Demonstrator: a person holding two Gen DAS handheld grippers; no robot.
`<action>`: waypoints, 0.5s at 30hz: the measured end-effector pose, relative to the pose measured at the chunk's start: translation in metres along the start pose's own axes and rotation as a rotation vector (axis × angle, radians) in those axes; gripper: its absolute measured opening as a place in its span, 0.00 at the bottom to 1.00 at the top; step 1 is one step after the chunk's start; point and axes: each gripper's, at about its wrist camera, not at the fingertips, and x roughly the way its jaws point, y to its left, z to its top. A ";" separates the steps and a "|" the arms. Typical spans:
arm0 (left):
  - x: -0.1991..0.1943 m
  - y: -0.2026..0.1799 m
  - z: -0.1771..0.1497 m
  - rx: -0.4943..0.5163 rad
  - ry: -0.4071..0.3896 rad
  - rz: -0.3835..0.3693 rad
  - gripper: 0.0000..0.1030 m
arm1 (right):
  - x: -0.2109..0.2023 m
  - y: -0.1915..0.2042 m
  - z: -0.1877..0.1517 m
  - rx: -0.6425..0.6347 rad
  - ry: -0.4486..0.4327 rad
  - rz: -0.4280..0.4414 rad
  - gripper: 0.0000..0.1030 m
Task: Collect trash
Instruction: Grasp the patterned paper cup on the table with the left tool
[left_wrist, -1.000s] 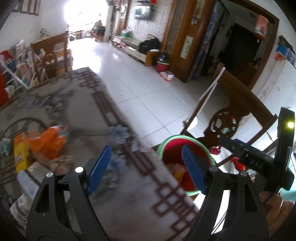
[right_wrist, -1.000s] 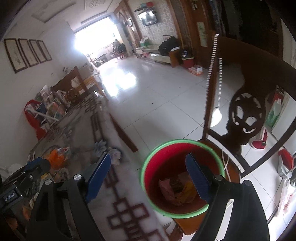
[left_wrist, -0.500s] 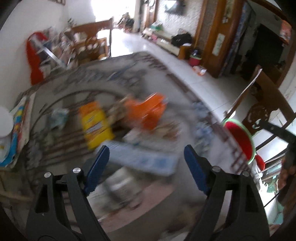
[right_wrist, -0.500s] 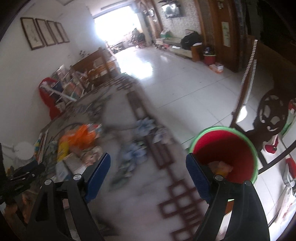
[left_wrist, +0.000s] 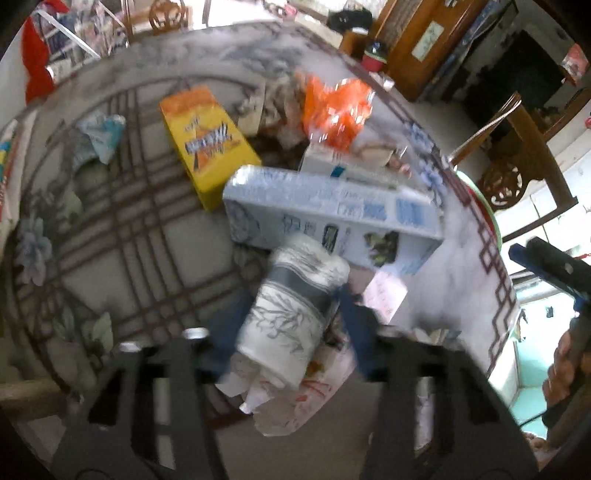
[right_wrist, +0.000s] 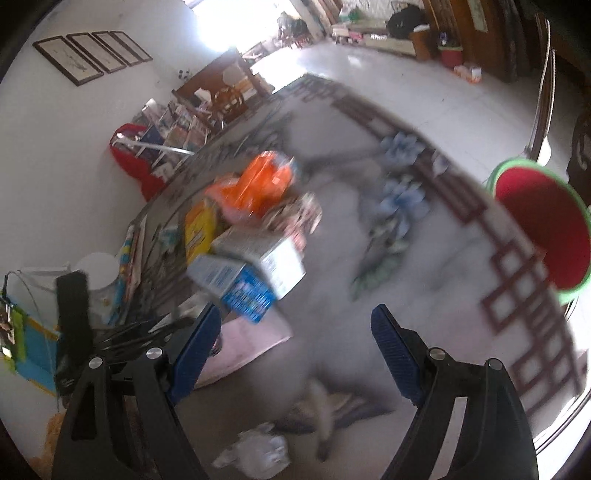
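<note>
Trash pickup underway: your left gripper (left_wrist: 291, 325) has just been closing and clamps the paper cup (left_wrist: 291, 314). Right gripper (right_wrist: 295, 350) gapes empty; next, carry cup to red bin (right_wrist: 543, 225), approx 2 o'clock.

Crushed white paper cup (left_wrist: 295, 310) with grey print, tilted on table litter

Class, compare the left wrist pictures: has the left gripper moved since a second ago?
Yes. The left gripper swung away from the red bucket at the table edge to the trash pile; its jaws have just been closing around a patterned paper cup.
</note>
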 end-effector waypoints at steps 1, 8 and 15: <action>0.003 0.003 -0.002 -0.008 0.007 -0.002 0.28 | 0.002 0.003 -0.004 0.011 0.014 0.011 0.78; -0.016 0.032 -0.012 -0.117 -0.071 0.012 0.28 | 0.036 0.026 -0.024 0.113 0.173 0.108 0.78; -0.024 0.060 -0.031 -0.190 -0.079 0.049 0.28 | 0.083 0.048 -0.031 0.271 0.355 0.185 0.78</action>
